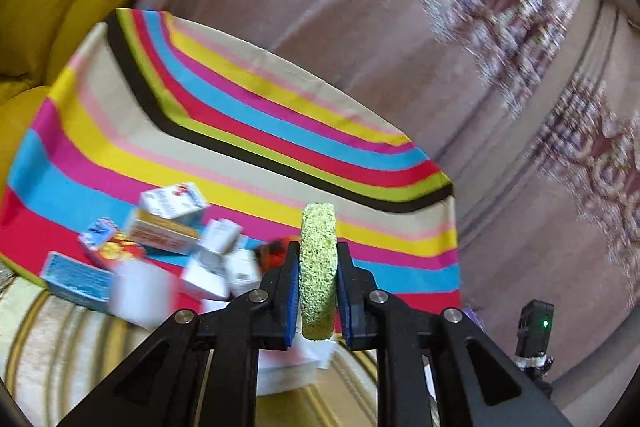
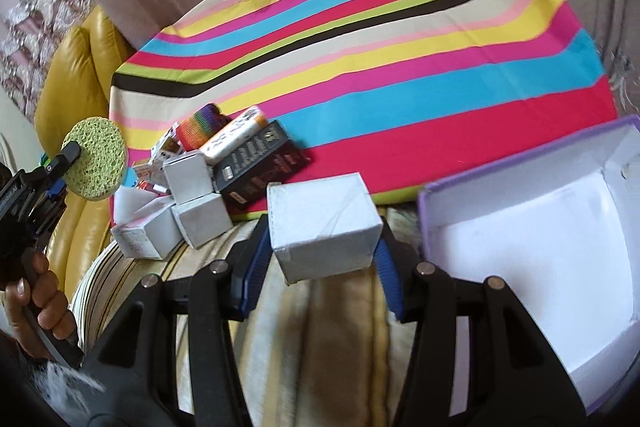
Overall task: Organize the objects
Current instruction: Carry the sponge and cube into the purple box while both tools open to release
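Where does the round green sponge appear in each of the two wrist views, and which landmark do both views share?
Left wrist view: the green sponge stands edge-on at lower centre, clamped in the left gripper.
Right wrist view: the sponge shows its round face at the left edge, held in the same gripper.
Shared landmark: the striped cloth with the pile of small boxes.

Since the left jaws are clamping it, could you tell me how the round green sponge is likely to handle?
The round green sponge looks porous, so it is probably light and squashy. Gripped edge-on between the left gripper jaws, its rough surface seems unlikely to slip. Being a disc, it might roll if set down on edge.
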A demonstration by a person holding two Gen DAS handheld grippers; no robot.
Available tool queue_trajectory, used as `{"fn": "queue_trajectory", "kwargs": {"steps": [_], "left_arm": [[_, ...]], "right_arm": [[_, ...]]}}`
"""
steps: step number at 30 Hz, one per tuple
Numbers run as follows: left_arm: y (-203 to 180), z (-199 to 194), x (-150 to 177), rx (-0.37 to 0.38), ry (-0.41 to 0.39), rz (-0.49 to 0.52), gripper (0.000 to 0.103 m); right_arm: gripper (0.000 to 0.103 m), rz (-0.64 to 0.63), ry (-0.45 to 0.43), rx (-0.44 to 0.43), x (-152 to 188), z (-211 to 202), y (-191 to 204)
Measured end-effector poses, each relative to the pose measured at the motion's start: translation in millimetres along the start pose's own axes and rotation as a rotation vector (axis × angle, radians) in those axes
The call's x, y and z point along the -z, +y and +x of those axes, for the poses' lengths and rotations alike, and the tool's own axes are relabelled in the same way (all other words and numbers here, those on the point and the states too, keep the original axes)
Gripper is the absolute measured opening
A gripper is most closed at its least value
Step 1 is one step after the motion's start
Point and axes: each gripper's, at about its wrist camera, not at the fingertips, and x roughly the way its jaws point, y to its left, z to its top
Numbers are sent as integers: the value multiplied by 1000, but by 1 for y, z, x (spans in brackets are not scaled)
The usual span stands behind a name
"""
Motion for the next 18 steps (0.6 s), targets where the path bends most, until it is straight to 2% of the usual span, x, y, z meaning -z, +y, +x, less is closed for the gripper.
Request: {"fn": "queue_trajectory", "kwargs": {"steps": [9,12,18], "left_arm": [[-55,50,21,154,166,41,17],[-75,70,34,201,243,51,17],[-114,97,62,280,367,113,17]], "right_arm": [[53,93,-13,92,13,-26,-53],[53,113,-17,142,19,-33,-69],[53,148,-12,188,28,-42,-94]]}}
